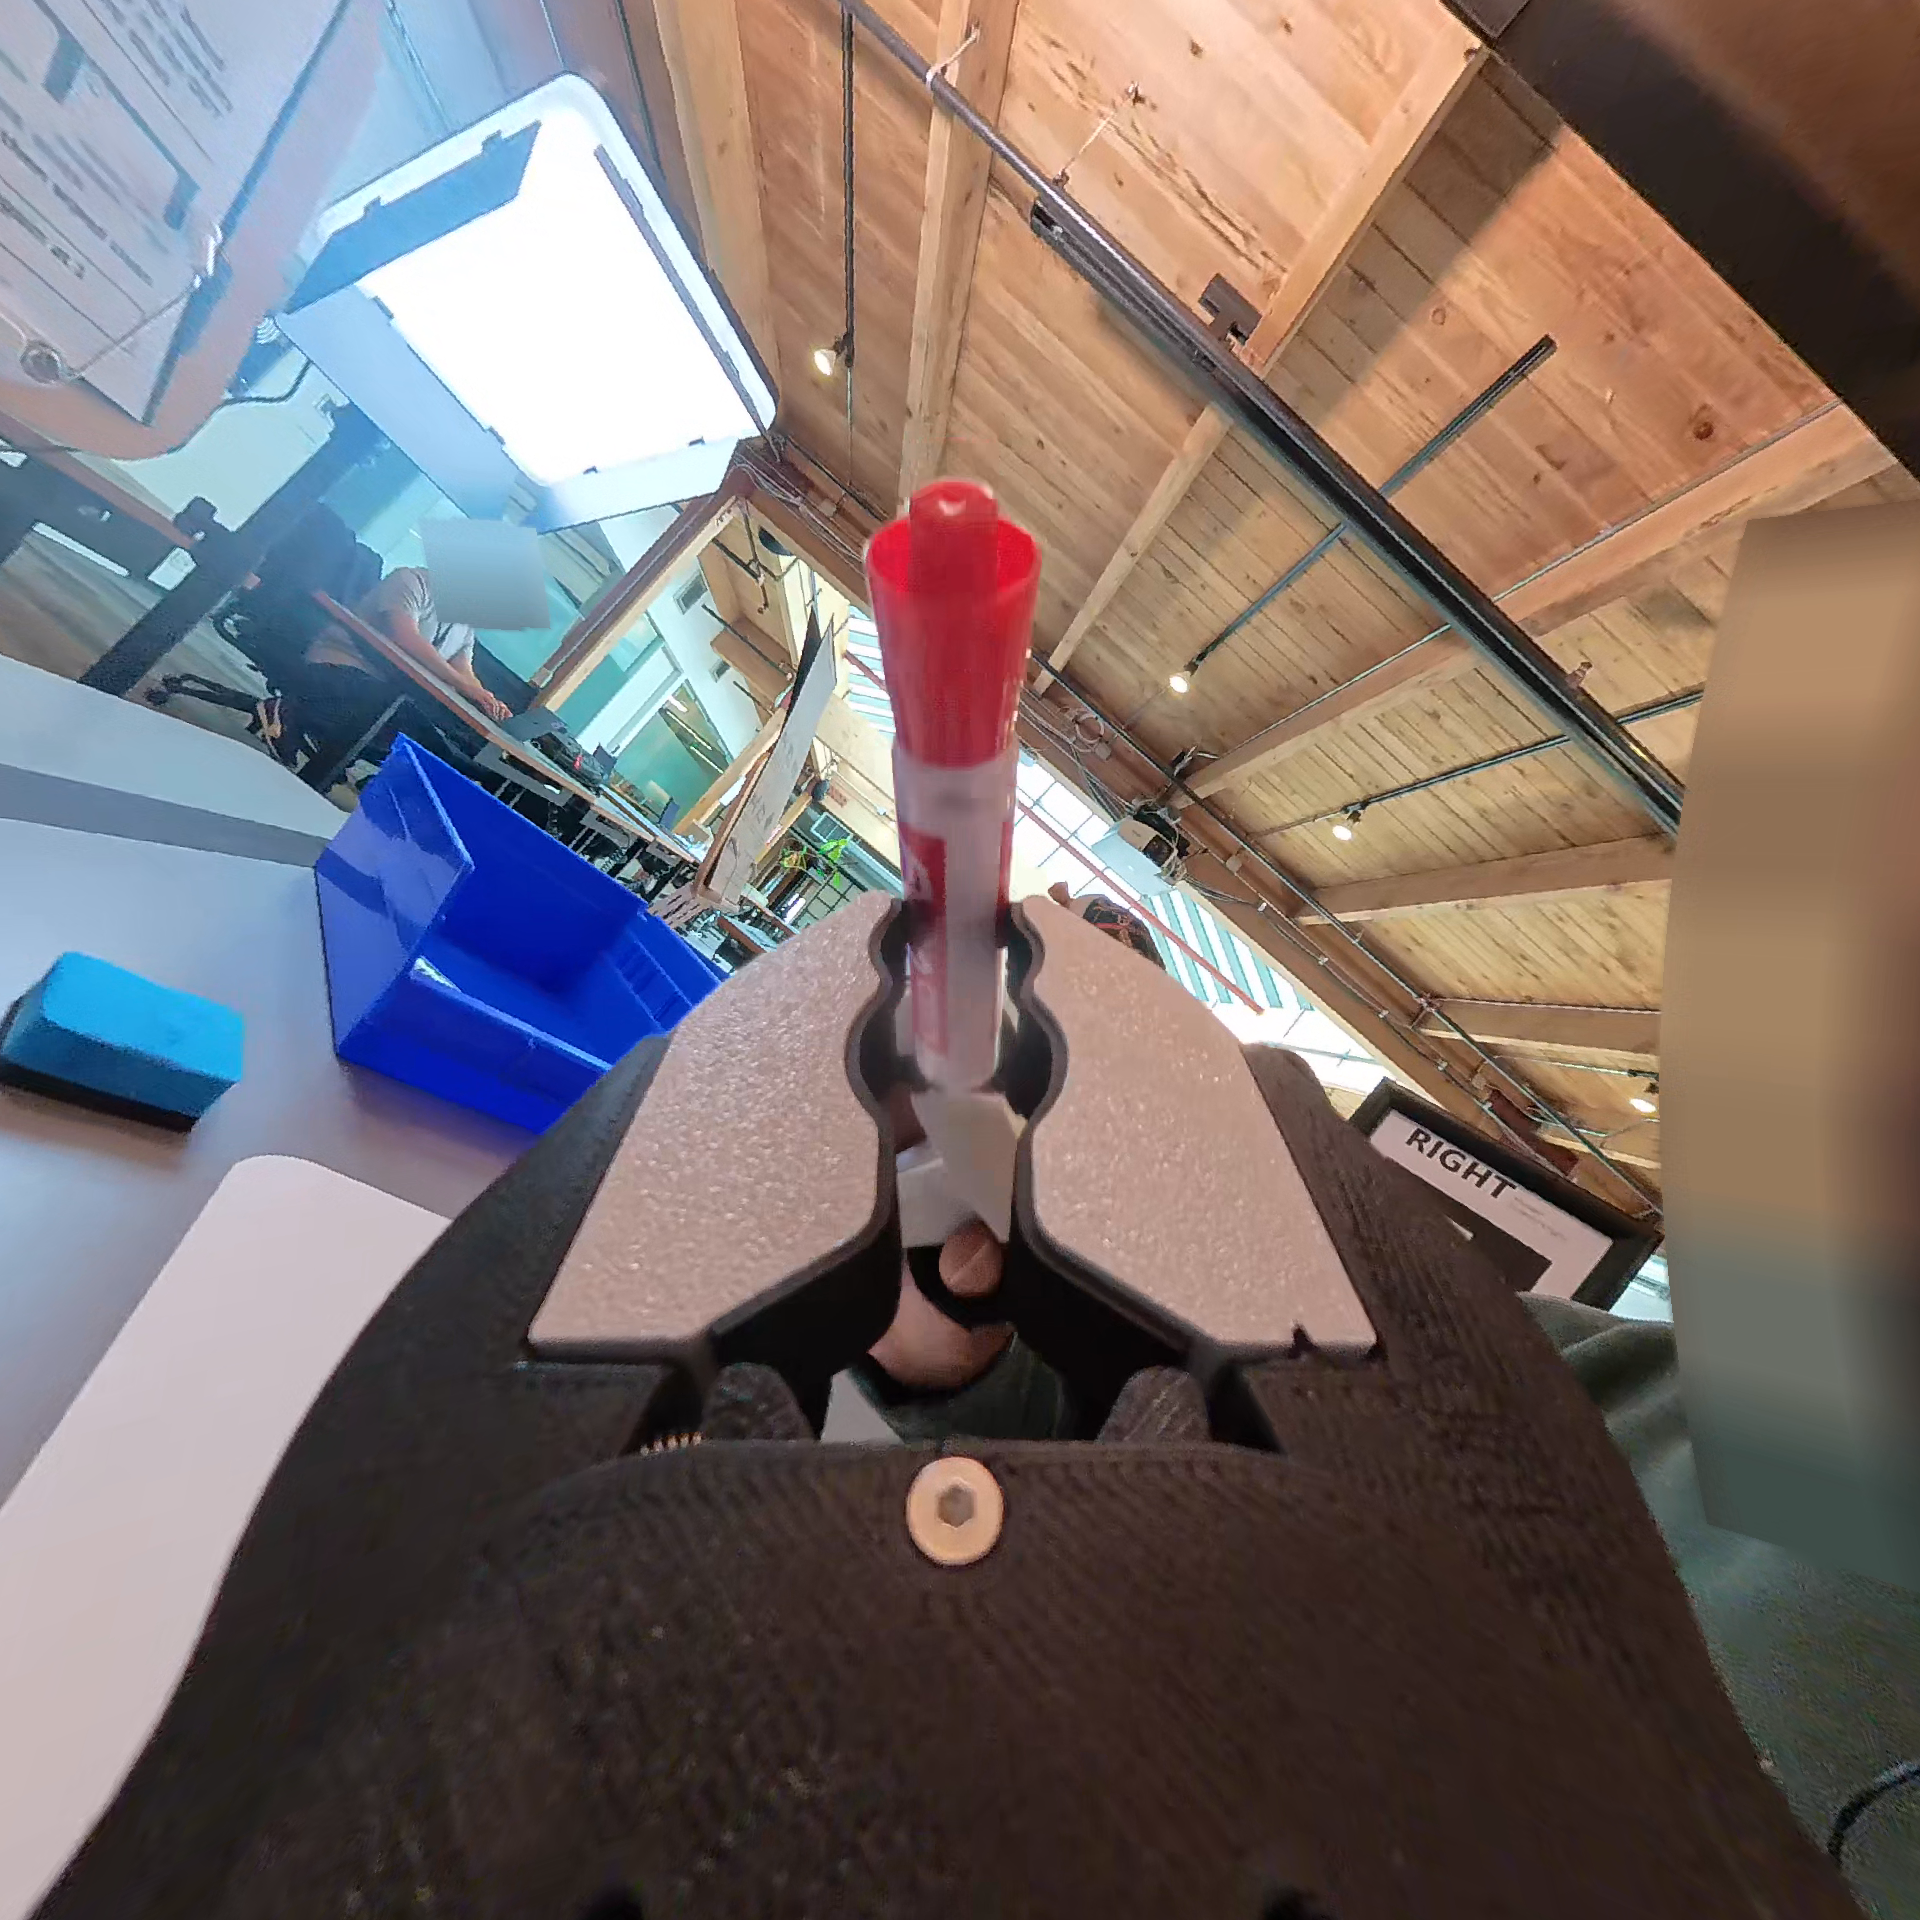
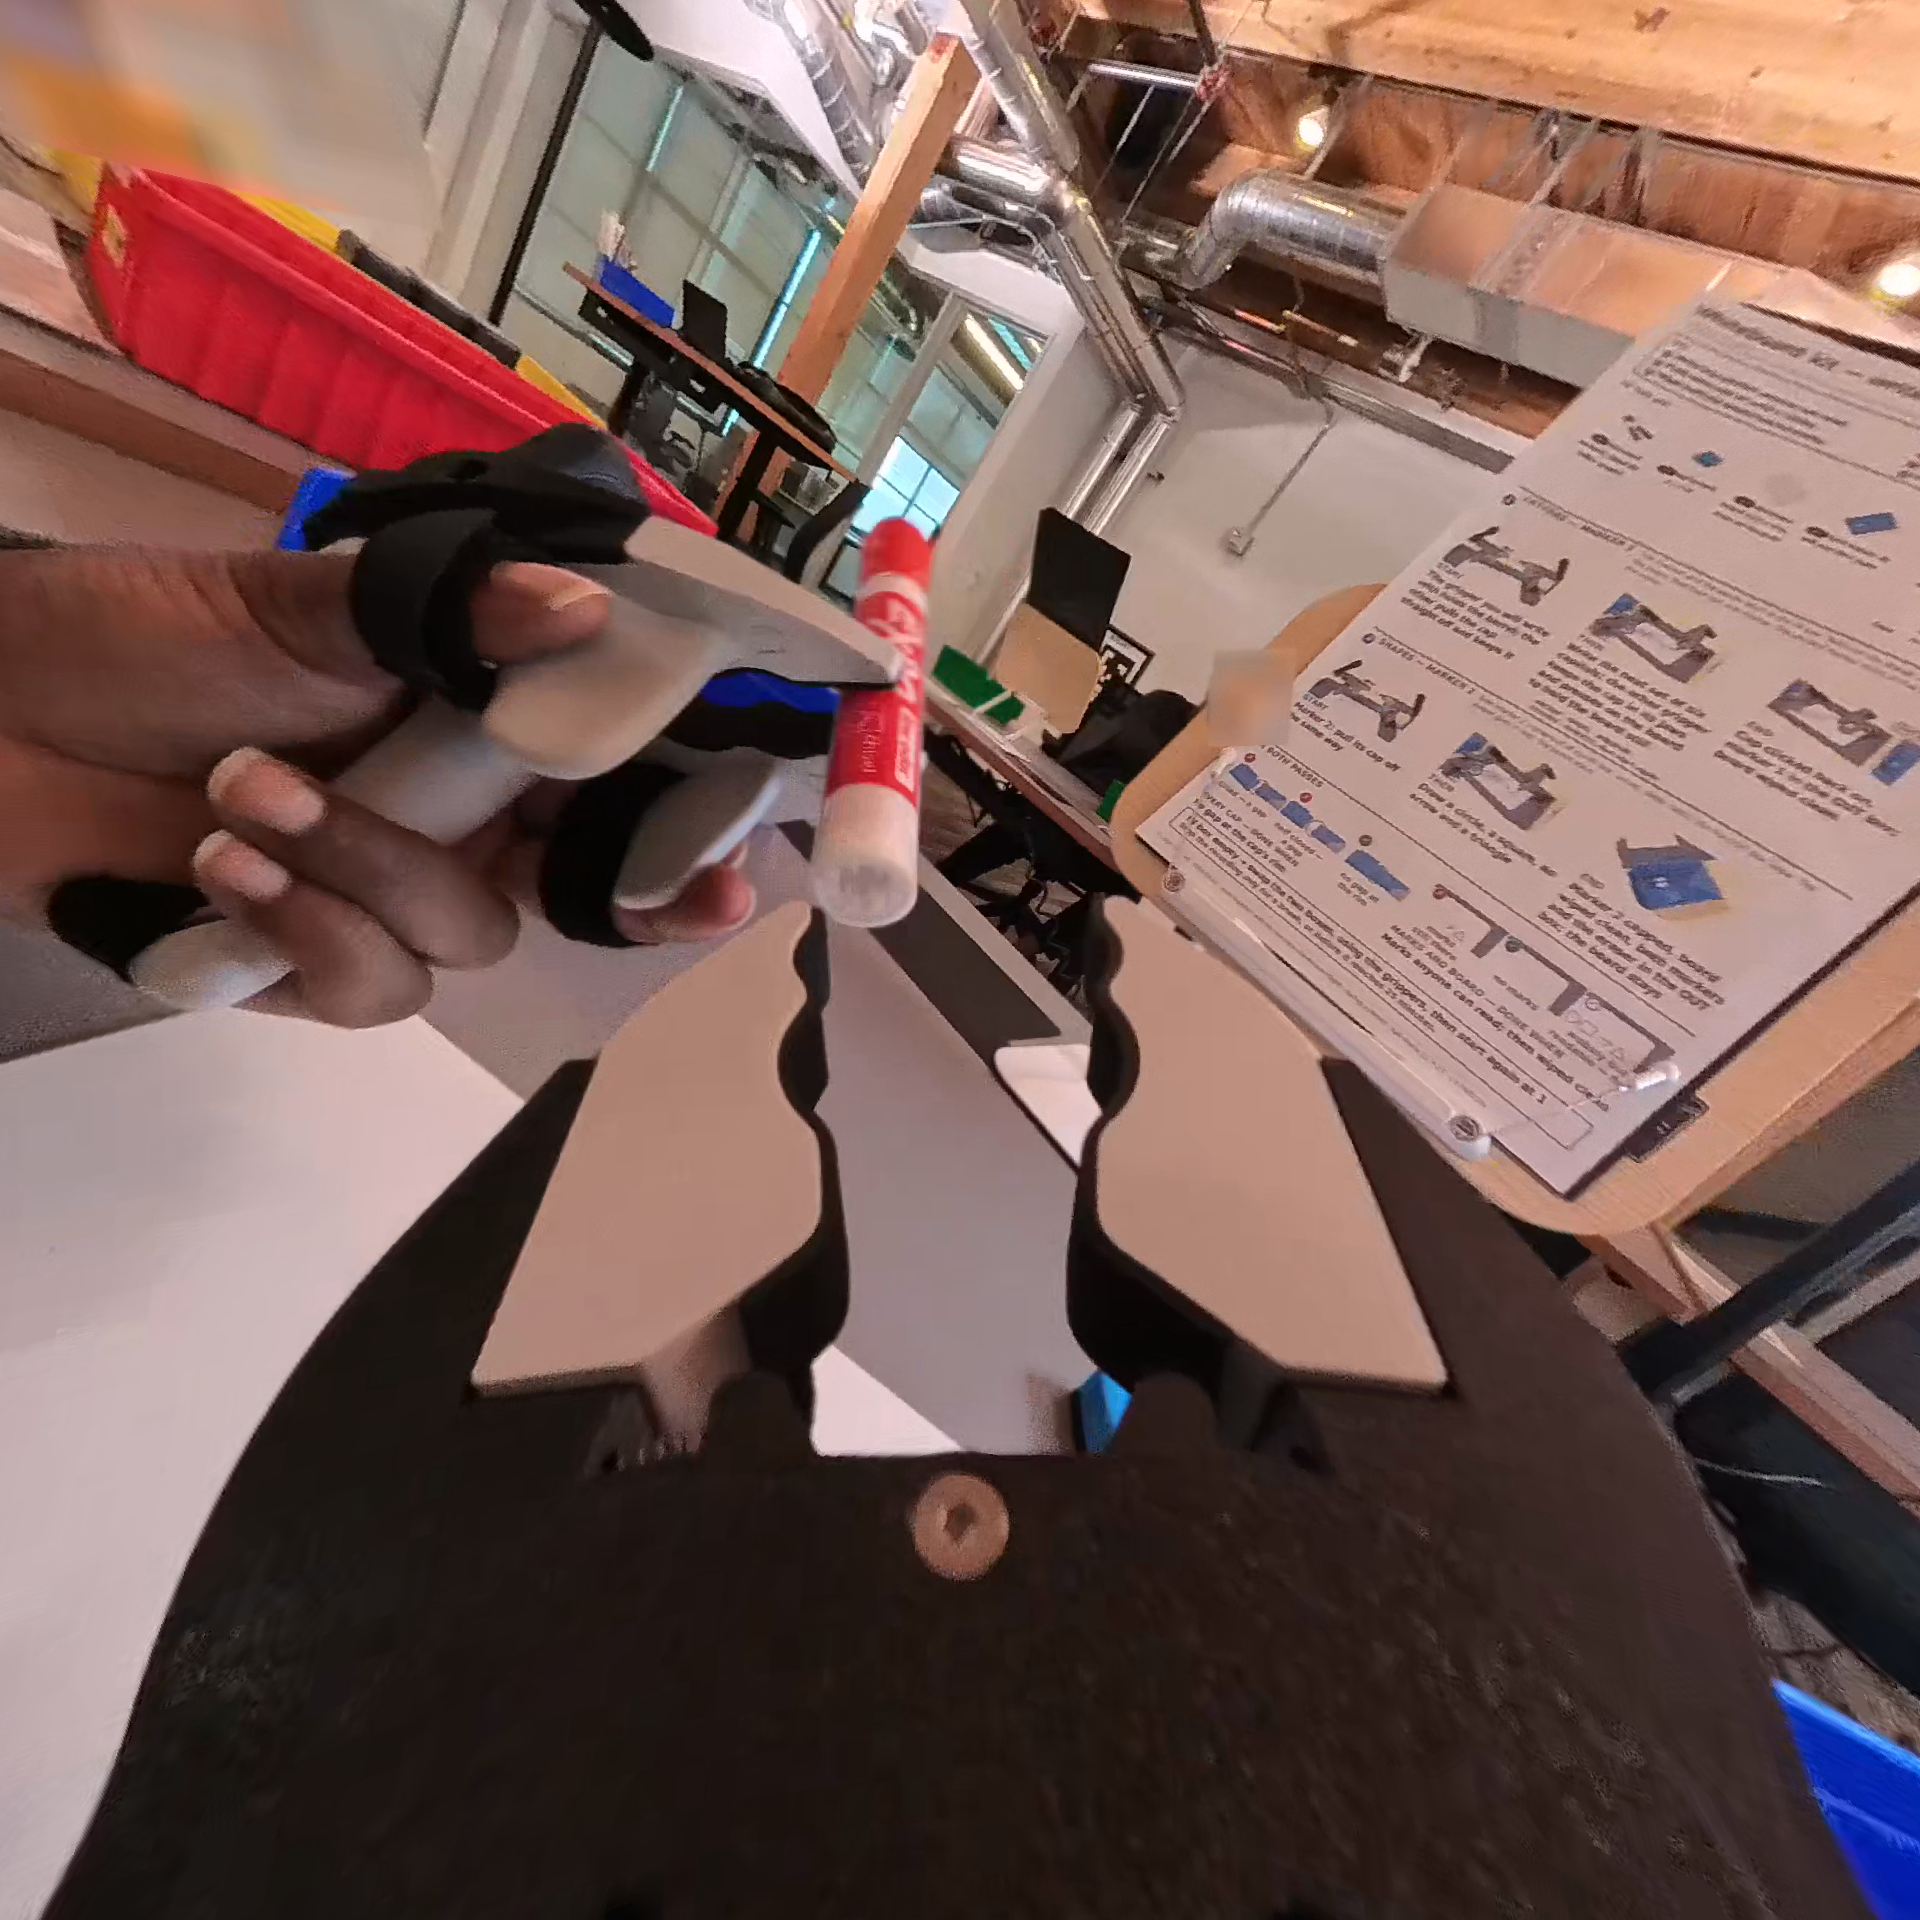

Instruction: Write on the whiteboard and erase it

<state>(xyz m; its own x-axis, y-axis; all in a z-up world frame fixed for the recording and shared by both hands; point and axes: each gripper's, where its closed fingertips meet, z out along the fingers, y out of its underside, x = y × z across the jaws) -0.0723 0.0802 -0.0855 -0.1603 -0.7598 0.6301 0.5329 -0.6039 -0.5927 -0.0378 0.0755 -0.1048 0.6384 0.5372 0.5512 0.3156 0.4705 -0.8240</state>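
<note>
1. Your left gripper point(image 1: 951, 971) clamps the red-capped white plastic marker point(image 1: 951, 790) by its barrel, raised off the tabletop; cap exposed for pulling.
2. Your right gripper point(image 2: 956, 935) gapes empty just beside the marker's butt end; likely lining up.

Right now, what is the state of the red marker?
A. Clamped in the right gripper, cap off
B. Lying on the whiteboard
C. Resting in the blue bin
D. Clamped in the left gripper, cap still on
D: the left gripper is shut on the red marker, whose red cap is on, pointing up; the right gripper is open and empty just below the marker's end.
</note>
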